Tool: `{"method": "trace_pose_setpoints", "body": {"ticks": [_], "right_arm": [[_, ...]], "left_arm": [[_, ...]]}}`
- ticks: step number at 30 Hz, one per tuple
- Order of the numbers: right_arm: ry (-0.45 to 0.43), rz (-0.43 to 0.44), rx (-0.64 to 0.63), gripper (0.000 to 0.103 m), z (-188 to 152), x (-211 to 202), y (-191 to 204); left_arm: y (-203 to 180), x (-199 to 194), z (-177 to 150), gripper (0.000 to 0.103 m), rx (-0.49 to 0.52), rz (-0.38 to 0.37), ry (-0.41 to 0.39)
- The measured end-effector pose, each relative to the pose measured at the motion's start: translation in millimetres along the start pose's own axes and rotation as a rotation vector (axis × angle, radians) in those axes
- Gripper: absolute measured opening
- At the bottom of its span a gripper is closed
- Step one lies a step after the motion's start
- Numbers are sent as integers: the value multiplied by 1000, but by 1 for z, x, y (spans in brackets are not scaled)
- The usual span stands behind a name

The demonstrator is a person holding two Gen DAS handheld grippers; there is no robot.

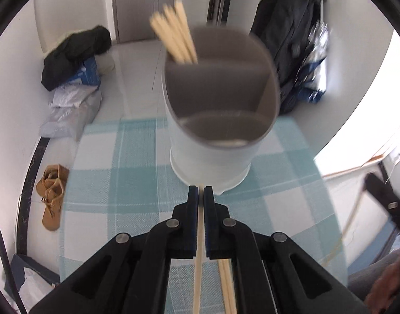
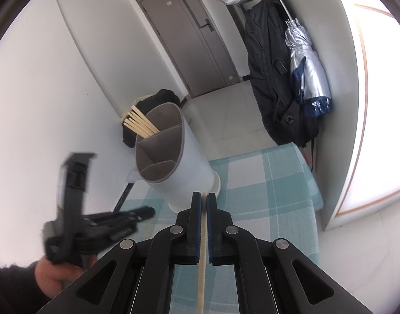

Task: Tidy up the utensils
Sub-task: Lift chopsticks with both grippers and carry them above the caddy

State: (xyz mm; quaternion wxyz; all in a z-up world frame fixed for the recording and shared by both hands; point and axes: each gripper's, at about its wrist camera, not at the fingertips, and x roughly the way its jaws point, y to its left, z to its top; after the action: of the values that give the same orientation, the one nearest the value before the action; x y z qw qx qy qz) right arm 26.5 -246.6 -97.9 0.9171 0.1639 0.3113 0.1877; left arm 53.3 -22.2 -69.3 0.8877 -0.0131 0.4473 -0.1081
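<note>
With the left gripper point(image 1: 201, 189) clamped on one pale wooden chopstick point(image 1: 199, 261), I'd tip it upright over the white divided utensil holder point(image 1: 213, 154) at frame centre, into the upper-left compartment with the others.

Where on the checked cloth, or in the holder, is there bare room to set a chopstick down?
Bare checked cloth lies left of the white holder, more to its right up to the table edge. Two holder compartments look empty; the far one is crowded with chopsticks. Loose chopsticks lie under the left hand-held gripper.

A tan shoe point(image 1: 51, 196) on the floor; a silver umbrella point(image 2: 308, 70) hangs beside a dark jacket point(image 2: 268, 60).
</note>
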Motion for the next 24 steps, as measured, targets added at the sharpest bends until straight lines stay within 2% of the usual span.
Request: {"method": "trace_pose_setpoints", "body": {"ticks": [4,9,16,24], "right_arm": [[-29,12,-55,3,-2,-7,15],[-68,9,-113,3,-6,-17,32],[-99,17,-258,3,-17,-29,65],[-105,8,-272,3,-19,-29,74]], "left_arm": [[-3,-42,-2,0,0,-40,-100],[-15,-60,-8,0,8,-48,-151],[-1,-79,-9,0,16,-83,-160],[-10,-86,-3,0,73,-98,-150]]}}
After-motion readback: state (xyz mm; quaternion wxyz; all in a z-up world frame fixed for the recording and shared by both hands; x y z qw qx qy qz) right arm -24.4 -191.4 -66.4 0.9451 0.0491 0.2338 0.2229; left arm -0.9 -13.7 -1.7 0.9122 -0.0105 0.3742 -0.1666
